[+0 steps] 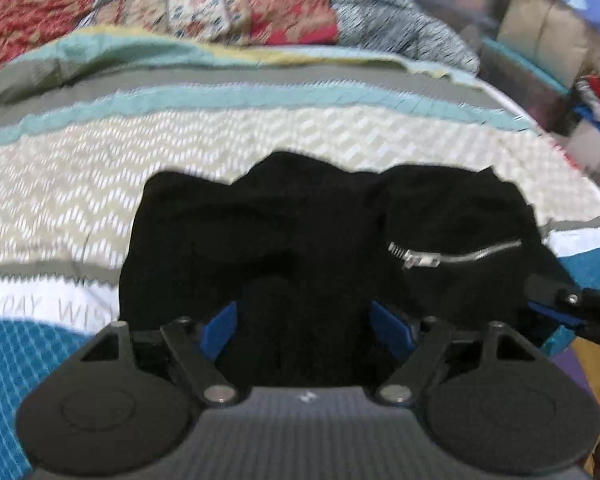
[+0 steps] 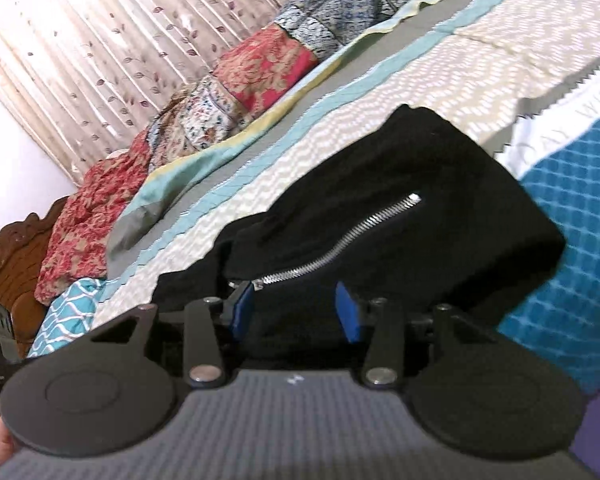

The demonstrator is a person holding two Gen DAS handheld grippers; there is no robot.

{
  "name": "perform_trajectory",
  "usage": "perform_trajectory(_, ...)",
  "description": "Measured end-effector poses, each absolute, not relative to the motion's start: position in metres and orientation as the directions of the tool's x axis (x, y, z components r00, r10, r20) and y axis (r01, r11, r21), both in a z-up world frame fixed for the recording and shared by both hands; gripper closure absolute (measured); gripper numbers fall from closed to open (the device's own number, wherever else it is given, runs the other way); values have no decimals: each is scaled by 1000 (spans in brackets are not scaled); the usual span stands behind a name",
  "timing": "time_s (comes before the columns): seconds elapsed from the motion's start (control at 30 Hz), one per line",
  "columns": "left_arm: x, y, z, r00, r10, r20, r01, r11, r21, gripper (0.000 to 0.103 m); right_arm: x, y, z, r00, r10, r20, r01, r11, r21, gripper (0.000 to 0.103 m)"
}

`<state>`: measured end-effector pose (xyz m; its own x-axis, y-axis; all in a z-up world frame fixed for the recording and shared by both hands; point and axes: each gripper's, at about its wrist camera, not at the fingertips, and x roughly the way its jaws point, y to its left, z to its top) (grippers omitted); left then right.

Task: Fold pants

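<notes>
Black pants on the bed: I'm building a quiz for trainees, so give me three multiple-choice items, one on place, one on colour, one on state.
1. Where do the pants lie?
A on the striped bedspread
B on a chair
C on the floor

2. What colour is the zipper?
A red
B silver
C gold

3. How do the pants look?
A hung up
B rolled tight
C bunched in a heap

Answers: 1 A, bedspread shows around them; 2 B, its teeth shine silver against the black cloth; 3 C, the cloth lies in lumps and wrinkles.
</notes>
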<state>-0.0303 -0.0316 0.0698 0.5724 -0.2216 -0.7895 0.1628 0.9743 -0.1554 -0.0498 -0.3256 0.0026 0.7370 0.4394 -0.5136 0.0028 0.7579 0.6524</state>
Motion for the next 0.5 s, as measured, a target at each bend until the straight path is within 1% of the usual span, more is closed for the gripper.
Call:
perform_trajectory(0.13, -33, -31, 66, 556, -198, -807, 136, 980, -146, 21, -46, -325, -17, 696, 430, -576, 68, 758, 648, 56)
perform_trajectory(0.27, -36, -30, 64, 548, -185, -816, 129, 982, -136, 16, -49, -330, -24, 704, 438, -558, 84, 729, 679, 56)
perform_trajectory(0.5, -40, -31, 59, 537, -183, -823, 124, 983, -138, 14, -54, -327, -26, 731, 419, -539, 70, 740, 669, 54)
